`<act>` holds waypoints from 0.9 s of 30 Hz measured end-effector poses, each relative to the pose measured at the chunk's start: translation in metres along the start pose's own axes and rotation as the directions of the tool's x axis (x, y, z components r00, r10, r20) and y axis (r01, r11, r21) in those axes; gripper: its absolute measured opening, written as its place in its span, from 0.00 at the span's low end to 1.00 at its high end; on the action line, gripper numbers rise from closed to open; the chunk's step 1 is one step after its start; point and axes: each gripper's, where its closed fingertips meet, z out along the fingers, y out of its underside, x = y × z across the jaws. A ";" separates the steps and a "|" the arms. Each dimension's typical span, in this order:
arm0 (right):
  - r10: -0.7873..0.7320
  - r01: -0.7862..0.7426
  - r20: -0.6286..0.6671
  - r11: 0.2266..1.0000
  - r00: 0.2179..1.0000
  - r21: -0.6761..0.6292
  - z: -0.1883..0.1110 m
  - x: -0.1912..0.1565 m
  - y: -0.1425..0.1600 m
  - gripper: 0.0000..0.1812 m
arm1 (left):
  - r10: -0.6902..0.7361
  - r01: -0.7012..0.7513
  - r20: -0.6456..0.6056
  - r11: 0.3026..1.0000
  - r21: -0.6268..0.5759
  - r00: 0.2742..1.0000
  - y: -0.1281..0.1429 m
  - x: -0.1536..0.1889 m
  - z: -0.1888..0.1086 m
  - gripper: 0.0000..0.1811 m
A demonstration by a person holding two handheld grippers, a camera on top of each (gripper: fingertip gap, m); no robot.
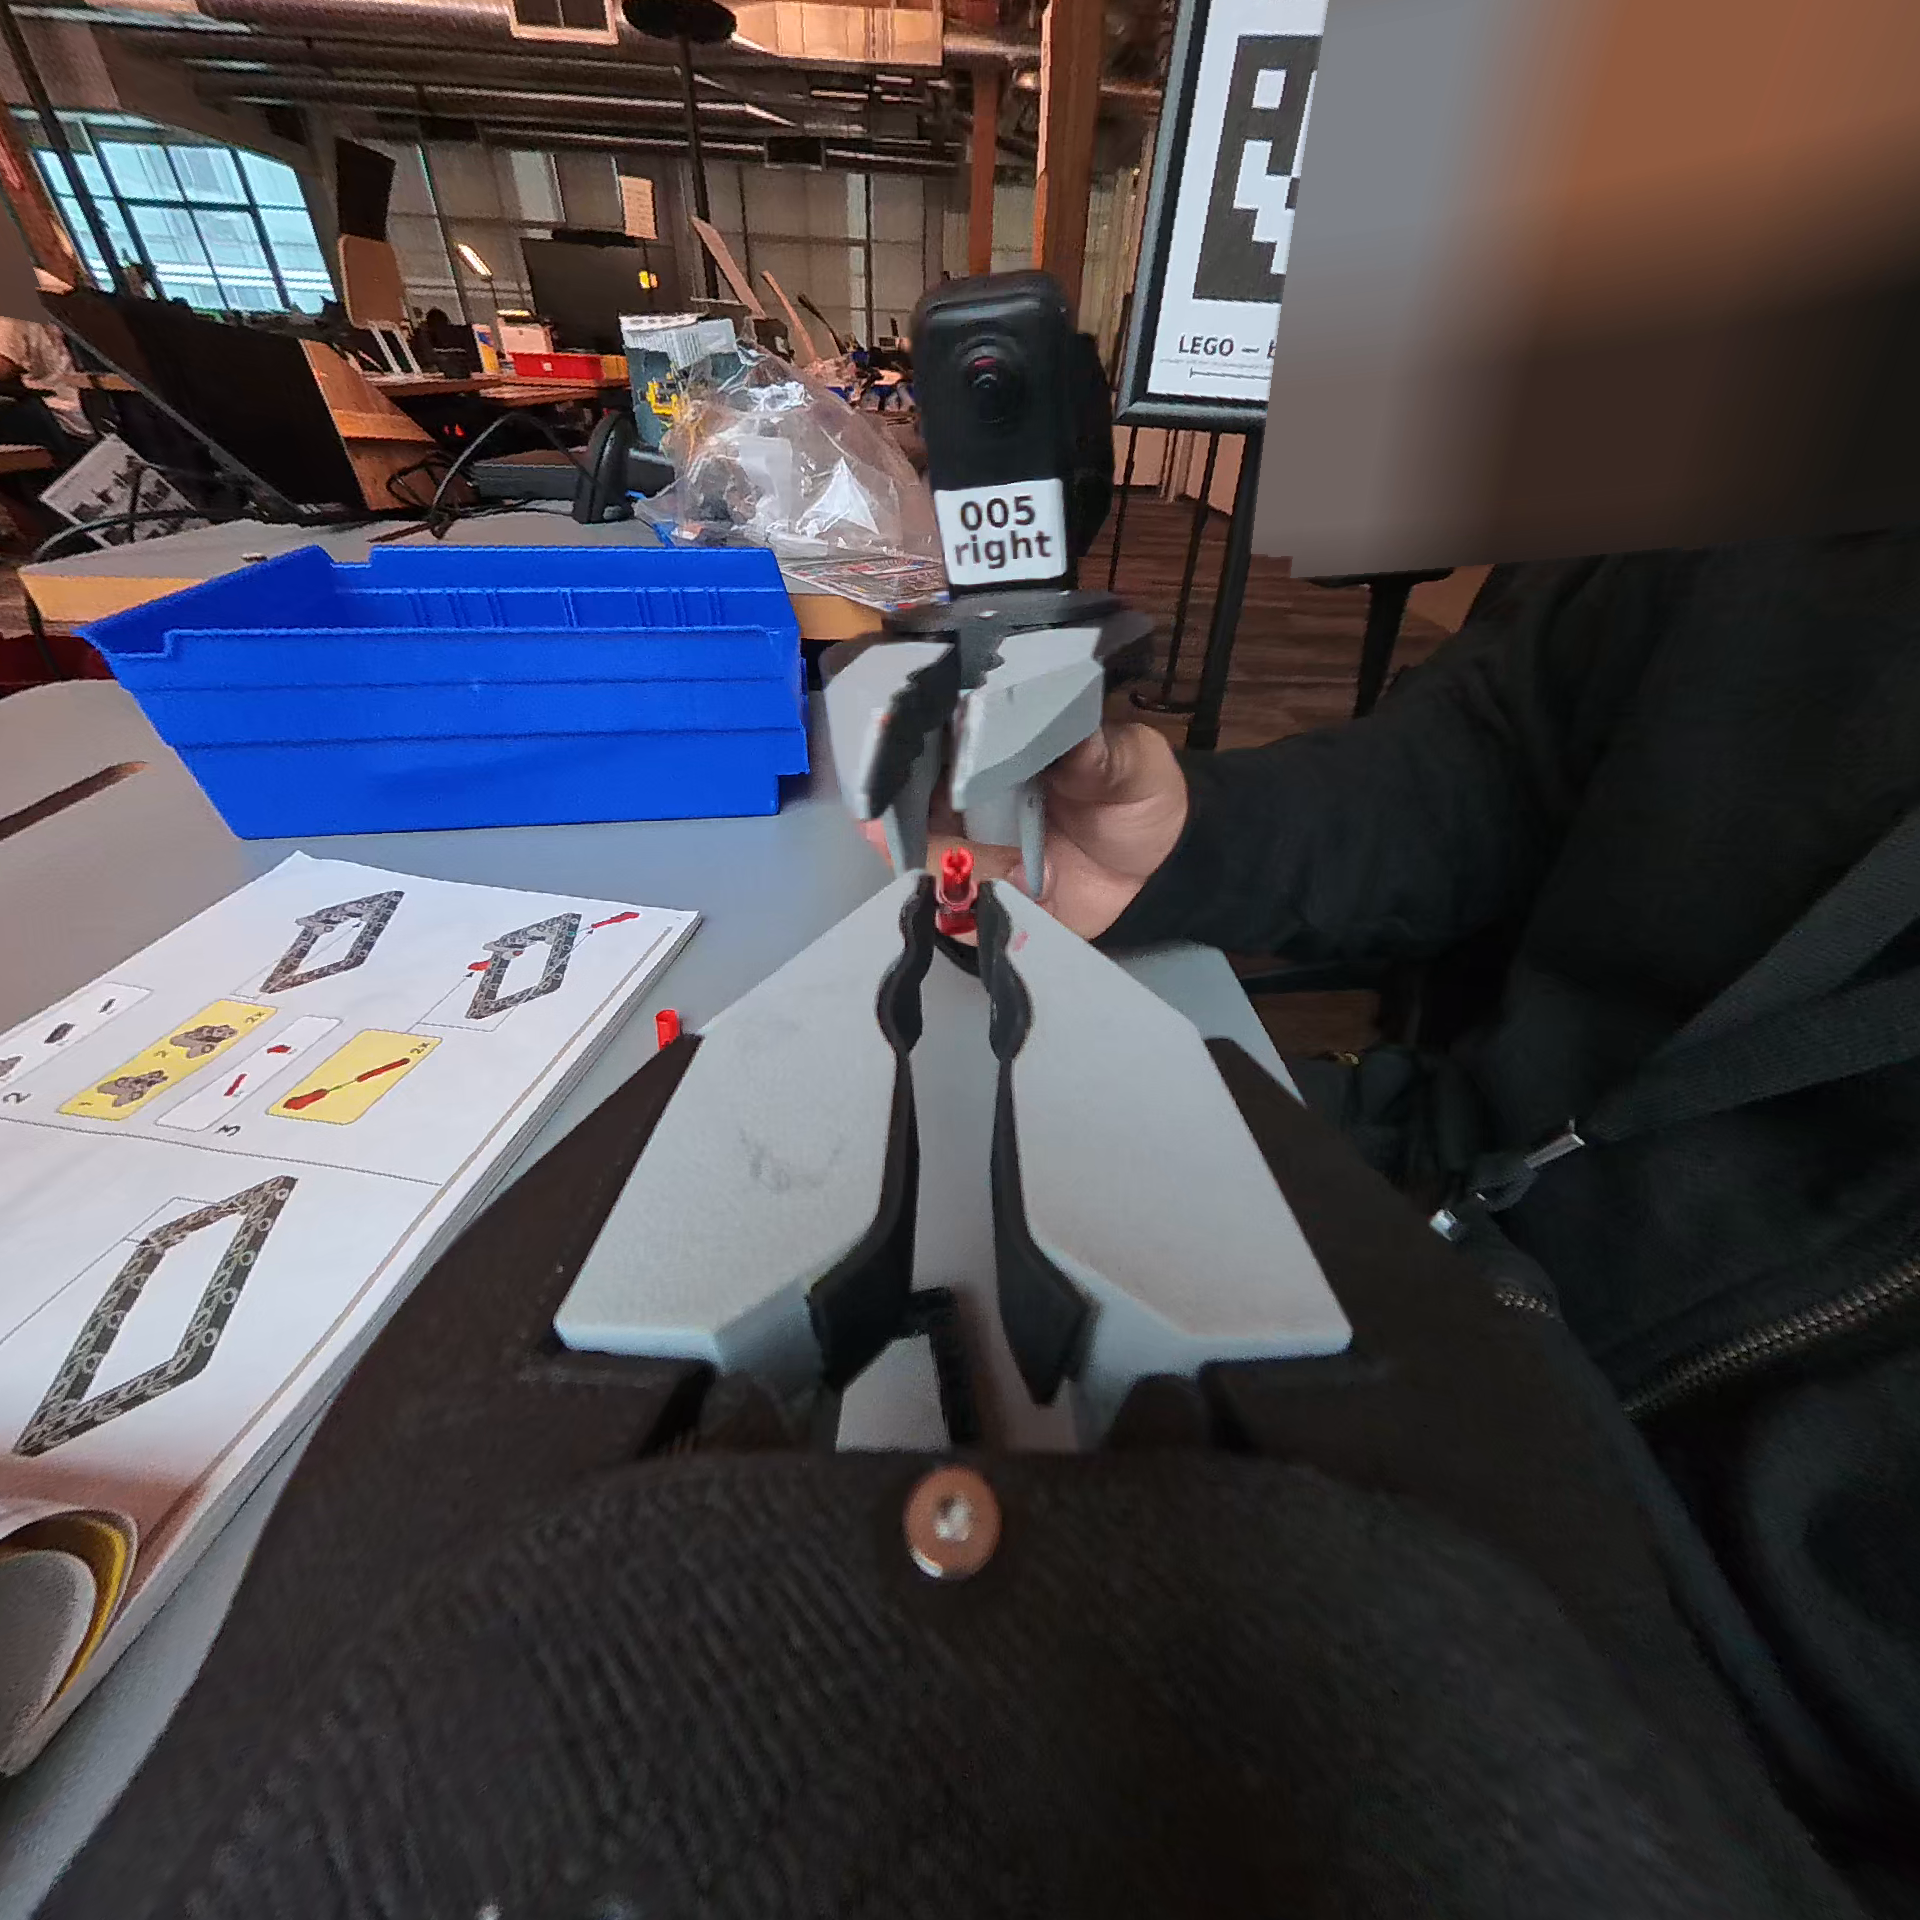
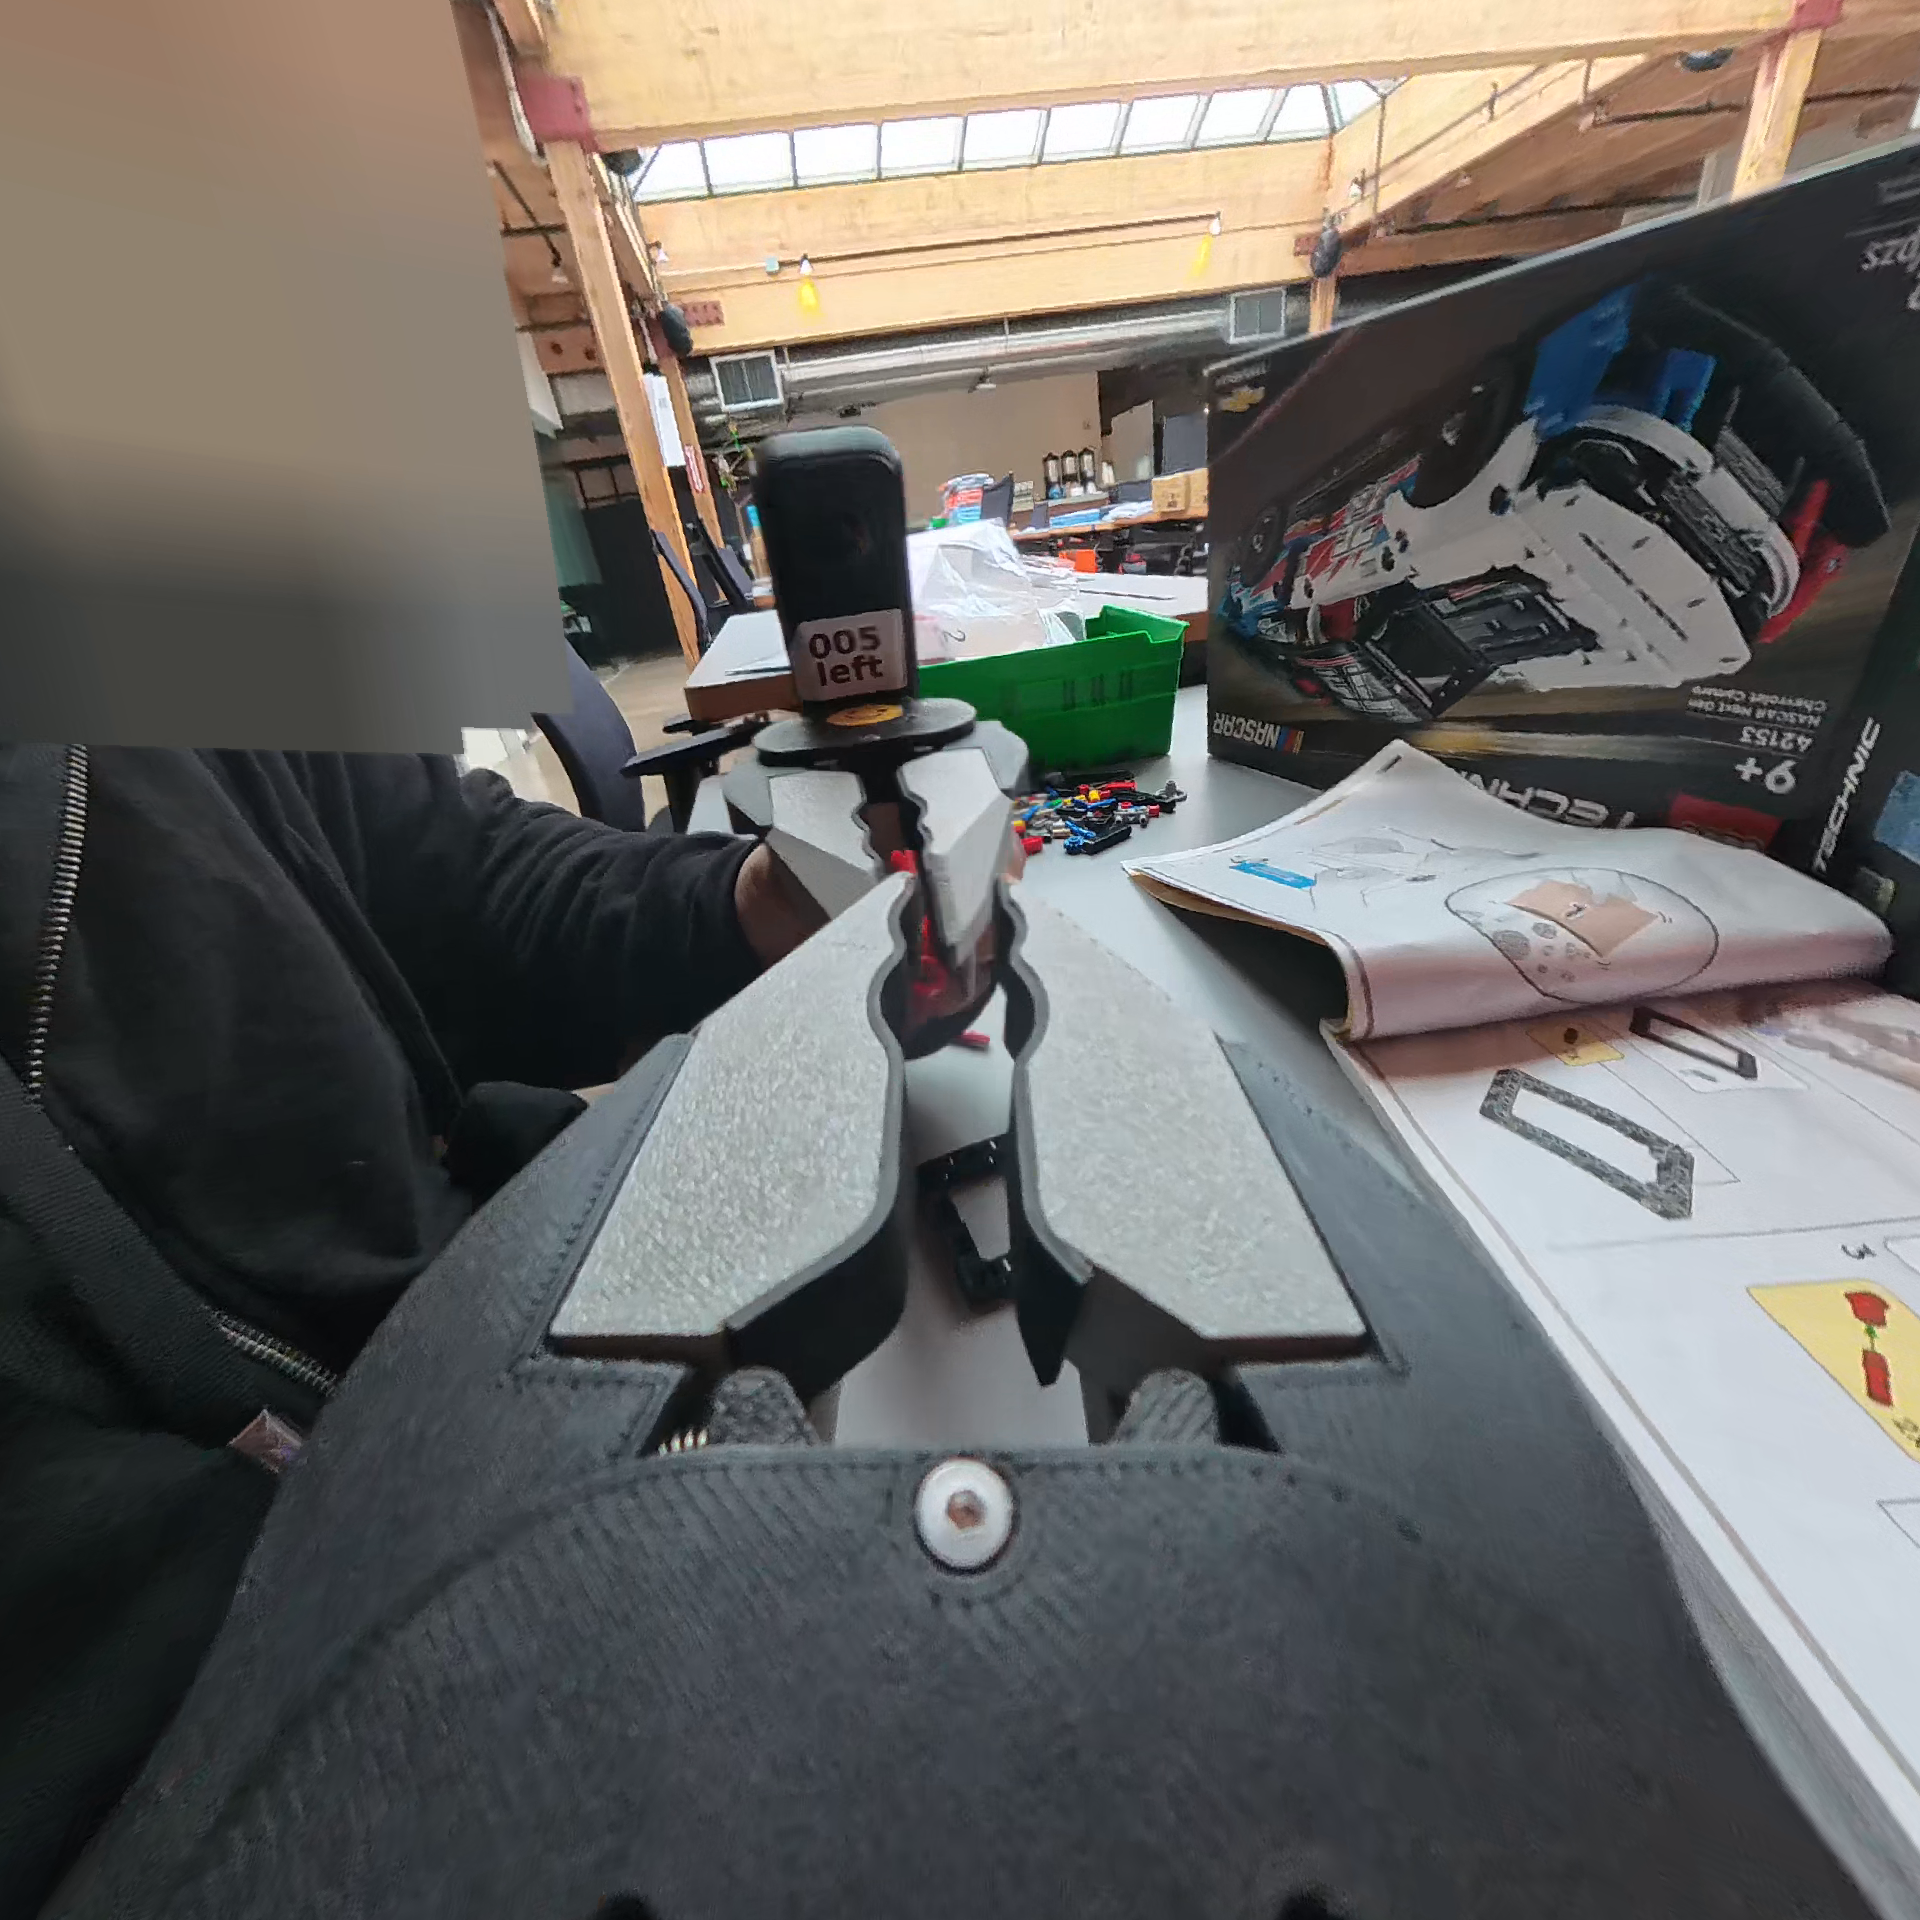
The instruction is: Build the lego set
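My left gripper [image 1: 953, 896] is shut on a small red lego piece [image 1: 954, 902] and holds it upright above the grey table [image 1: 727, 873]. My right gripper [image 1: 966, 873] comes down from the far side, tip to tip with the left, its jaws narrow around the top of the same red piece. In the right wrist view my right gripper [image 2: 954, 896] has the red piece [image 2: 928, 966] in its gap, with my left gripper [image 2: 930, 925] reaching in. A black lego part [image 2: 971, 1216] lies on the table below.
An open instruction booklet [image 1: 312, 1091] [image 2: 1662, 1247] lies beside the grippers. A loose red pin [image 1: 666, 1023] sits at its edge. A blue bin [image 1: 468, 686], a bag of parts [image 1: 790, 468], a green bin [image 2: 1070, 675], the set's box [image 2: 1558, 520] and several loose pieces [image 2: 1091, 805] stand farther off. The person's black sleeve [image 1: 1455, 810] is close.
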 end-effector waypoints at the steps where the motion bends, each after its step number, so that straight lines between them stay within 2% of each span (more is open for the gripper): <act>1: 0.031 -0.031 -0.006 0.999 1.000 -0.007 -0.003 0.004 0.003 0.06 | 0.011 -0.011 0.005 1.000 -0.004 1.000 0.000 0.000 0.001 0.03; 4: 0.165 -0.163 0.076 0.986 0.983 -0.034 -0.006 0.001 0.010 0.05 | 0.043 -0.043 0.022 0.999 -0.003 0.999 -0.001 0.000 0.001 0.03; 8: 0.366 -0.362 0.193 0.930 0.910 -0.057 -0.004 -0.003 0.015 0.07 | 0.081 -0.082 0.043 0.996 0.030 0.996 -0.009 0.000 -0.002 0.03; 11: 0.442 -0.441 0.245 0.895 0.863 -0.062 -0.002 -0.004 0.015 0.08 | 0.107 -0.109 0.054 0.993 0.039 0.993 -0.011 0.001 -0.002 0.03; 16: 0.437 -0.446 0.293 0.894 0.850 -0.042 0.000 -0.010 0.009 0.02 | 0.102 -0.105 0.050 0.993 0.057 0.994 -0.013 0.002 0.000 0.03; 20: 0.422 -0.428 0.287 0.903 0.860 -0.042 0.000 -0.010 0.009 0.01 | 0.084 -0.086 0.040 0.994 0.062 0.996 -0.013 0.002 -0.001 0.03; 27: 0.215 -0.206 0.078 0.973 0.974 -0.103 -0.008 0.009 0.019 0.01 | 0.070 -0.068 0.098 0.997 -0.024 0.993 0.000 -0.012 -0.005 0.04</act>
